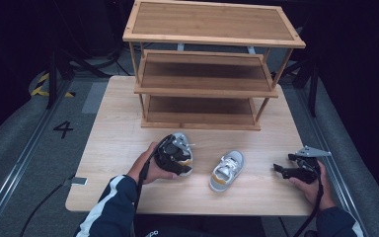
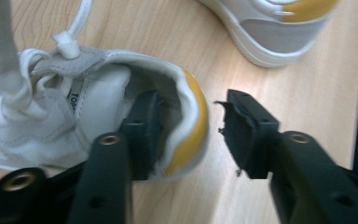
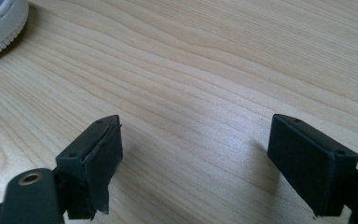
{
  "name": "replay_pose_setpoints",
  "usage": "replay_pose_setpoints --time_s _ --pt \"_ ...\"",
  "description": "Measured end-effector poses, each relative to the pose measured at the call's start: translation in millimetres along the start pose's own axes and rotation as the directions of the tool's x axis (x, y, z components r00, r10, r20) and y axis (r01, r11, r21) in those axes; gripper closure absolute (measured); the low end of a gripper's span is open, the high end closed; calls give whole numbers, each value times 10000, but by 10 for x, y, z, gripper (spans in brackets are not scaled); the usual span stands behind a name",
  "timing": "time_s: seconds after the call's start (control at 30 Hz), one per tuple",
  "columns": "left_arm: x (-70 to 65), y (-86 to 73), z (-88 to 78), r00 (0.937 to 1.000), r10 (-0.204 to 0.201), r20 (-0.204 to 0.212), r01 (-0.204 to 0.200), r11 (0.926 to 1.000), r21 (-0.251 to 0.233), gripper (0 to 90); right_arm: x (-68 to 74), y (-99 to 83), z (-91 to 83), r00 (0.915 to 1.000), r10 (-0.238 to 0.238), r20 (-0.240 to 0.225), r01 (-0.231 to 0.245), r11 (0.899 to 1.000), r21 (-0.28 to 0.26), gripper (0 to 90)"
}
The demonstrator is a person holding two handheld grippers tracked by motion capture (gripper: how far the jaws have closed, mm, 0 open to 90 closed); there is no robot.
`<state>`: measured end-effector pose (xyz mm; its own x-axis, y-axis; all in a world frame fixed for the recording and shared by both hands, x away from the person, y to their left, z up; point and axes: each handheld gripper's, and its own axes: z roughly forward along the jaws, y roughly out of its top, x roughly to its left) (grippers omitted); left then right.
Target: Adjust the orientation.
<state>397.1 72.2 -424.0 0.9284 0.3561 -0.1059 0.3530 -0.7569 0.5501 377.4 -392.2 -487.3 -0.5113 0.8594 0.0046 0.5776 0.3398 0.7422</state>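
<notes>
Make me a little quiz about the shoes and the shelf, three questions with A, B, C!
1. Where does the shelf rack stand?
A. at the far side of the table
B. on the floor
C. beside the person's elbow

2. How many shoes are on the table?
A. one
B. two
C. four

3. How are the left gripper's jaws at the left shoe's heel?
A. clamped tight on it
B. open, one inside the heel and one outside
C. nowhere near it

Answers:
1 A, the rack sits on the table's far half.
2 B, the left shoe and the right shoe.
3 B, a gap shows beside the outer jaw.
</notes>
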Motion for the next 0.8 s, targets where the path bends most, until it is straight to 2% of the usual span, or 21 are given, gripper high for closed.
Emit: replay_pose_setpoints --time_s 0.13,0.2,0.23,0.27,0.33,0.37,0.4,0.5,0.6,0.67,0.8 --pt "-9 28 105 10000 -25 54 24 9999 143 466 0 0 0 10000 -4 2 4 10000 -3 183" --pt "-12 35 137 9999 119 81 -123 9987 490 446 0 0 0 10000 0 0 0 10000 -1 183" --pt "-14 39 152 9997 224 -4 -223 9979 609 485 0 0 0 10000 -1 -6 1 10000 4 184" --pt "-15 42 158 9993 350 -93 -341 9961 815 485 0 0 0 10000 -1 -6 1 10000 4 184" --pt "-17 32 147 9986 502 161 -514 9956 785 562 0 0 0 10000 1 -1 -1 10000 -2 183" --pt "-21 31 132 9976 691 -38 -684 9928 979 645 -1 0 0 10000 -2 -9 2 10000 4 183" --pt "-19 28 122 9978 658 17 -656 9926 1022 667 -1 0 0 10000 -1 -13 1 10000 2 183" --pt "-19 14 89 9955 861 402 -910 9853 1443 686 -1 0 0 10000 0 -13 0 10000 4 183" --pt "-7 -21 39 9934 926 678 -1037 9772 1852 687 -2 0 1 10000 1 -18 -1 10000 3 183" --pt "3 -47 18 9950 759 644 -869 9779 1904 661 -2 0 0 10000 2 -18 -2 10000 5 183" --pt "5 -61 13 9965 599 580 -711 9739 2157 598 -4 2 3 10000 -15 -36 15 10000 2 183"
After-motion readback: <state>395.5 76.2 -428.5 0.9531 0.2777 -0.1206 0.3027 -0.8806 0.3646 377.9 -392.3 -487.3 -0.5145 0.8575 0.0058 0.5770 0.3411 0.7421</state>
